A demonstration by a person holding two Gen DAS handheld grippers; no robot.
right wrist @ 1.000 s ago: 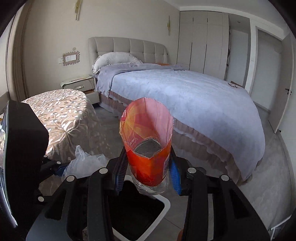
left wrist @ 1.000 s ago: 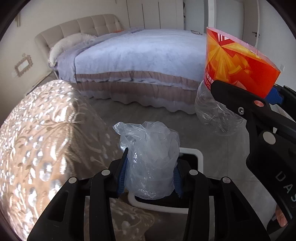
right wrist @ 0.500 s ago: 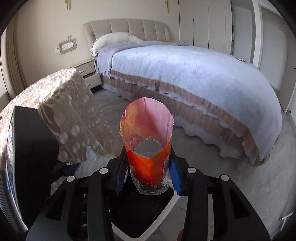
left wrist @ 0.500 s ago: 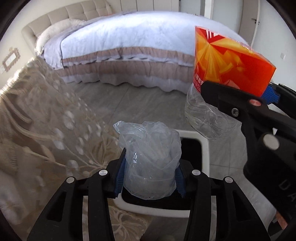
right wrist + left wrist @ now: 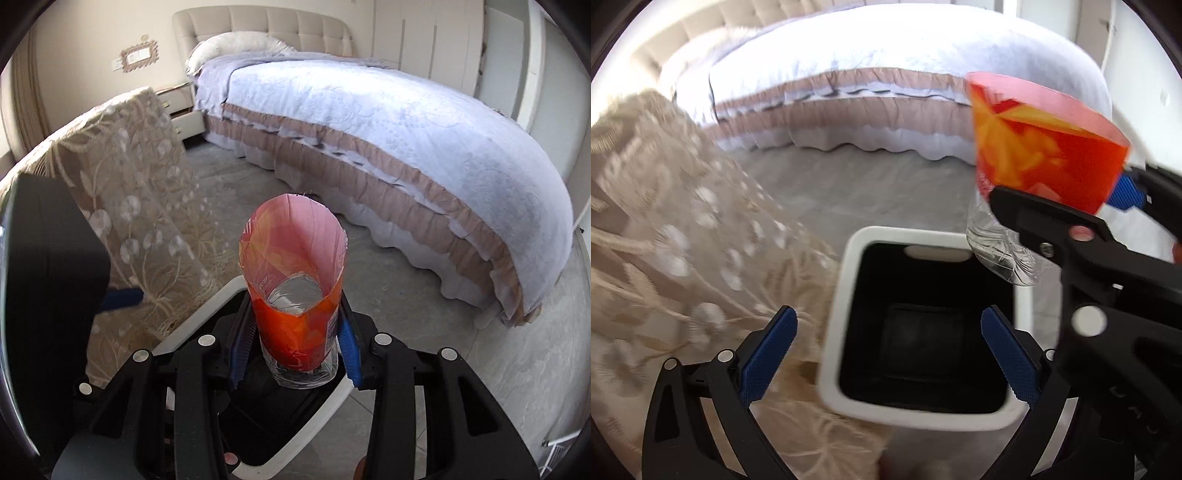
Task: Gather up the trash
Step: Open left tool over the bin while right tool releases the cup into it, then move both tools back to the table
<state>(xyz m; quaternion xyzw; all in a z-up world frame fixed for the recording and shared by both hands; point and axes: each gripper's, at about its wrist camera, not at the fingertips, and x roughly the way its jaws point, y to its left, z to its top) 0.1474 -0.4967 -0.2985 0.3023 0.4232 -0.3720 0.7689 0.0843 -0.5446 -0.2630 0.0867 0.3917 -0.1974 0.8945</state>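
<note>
Now our left gripper (image 5: 888, 345) has just spread empty over the white-rimmed black bin (image 5: 834, 332) at lower centre, while our right gripper (image 5: 293, 349) pinches the orange-labelled clear plastic bottle (image 5: 295, 295) mid-frame, so next we release it there.

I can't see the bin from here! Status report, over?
Left hand-held gripper just opened, empty, over bin. Right hand-held gripper clamps orange-labelled bottle above it. Nothing blocking.
</note>
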